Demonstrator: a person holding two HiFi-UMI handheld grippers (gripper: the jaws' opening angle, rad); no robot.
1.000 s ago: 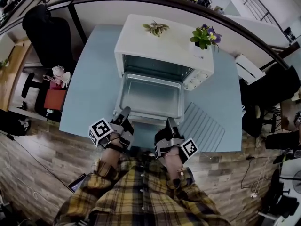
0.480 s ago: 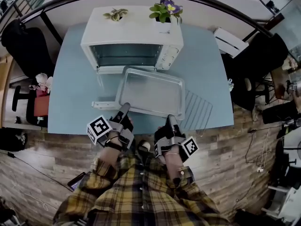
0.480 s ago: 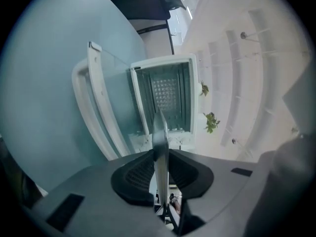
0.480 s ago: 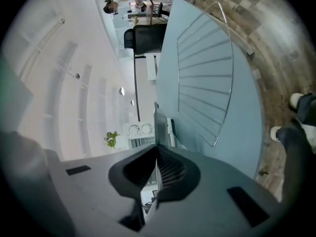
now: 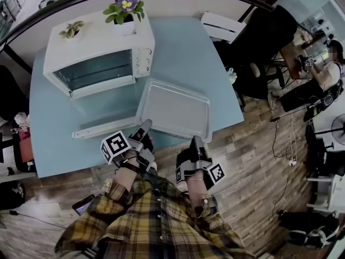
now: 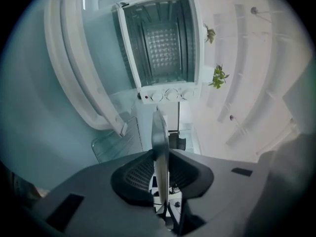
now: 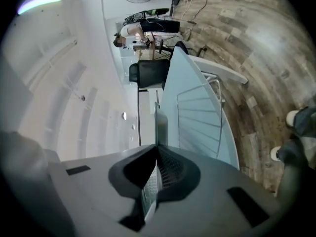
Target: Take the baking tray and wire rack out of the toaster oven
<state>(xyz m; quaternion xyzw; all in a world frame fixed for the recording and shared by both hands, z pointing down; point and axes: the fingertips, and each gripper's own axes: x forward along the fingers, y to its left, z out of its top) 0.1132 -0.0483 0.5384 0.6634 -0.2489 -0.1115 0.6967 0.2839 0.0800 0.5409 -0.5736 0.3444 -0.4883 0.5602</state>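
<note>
A silver baking tray [image 5: 172, 111] hangs level over the right part of the blue table [image 5: 183, 47], clear of the white toaster oven [image 5: 97, 50]. My left gripper [image 5: 145, 125] is shut on the tray's near left rim. My right gripper [image 5: 197, 141] is shut on its near right rim. The left gripper view shows the tray's edge [image 6: 159, 130] clamped between the pads of the left gripper [image 6: 159, 158]. In the right gripper view the tray's rim [image 7: 161, 125] sits likewise in the right gripper [image 7: 157, 154]. The wire rack [image 6: 116, 142] [image 7: 202, 110] lies on the table; the tray hides it in the head view.
The oven's door [image 5: 105, 126] hangs open toward me and its cavity [image 6: 163, 46] is empty. A potted purple flower [image 5: 125, 8] and a small succulent [image 5: 71, 29] stand on top of the oven. A white box [image 5: 221, 26] lies at the table's far right, with black chairs [image 5: 259, 53] beyond. The table's near edge is close.
The tray has come fully out of the oven and swung to the right with both grippers holding it. The oven now sits further left in the head view.
</note>
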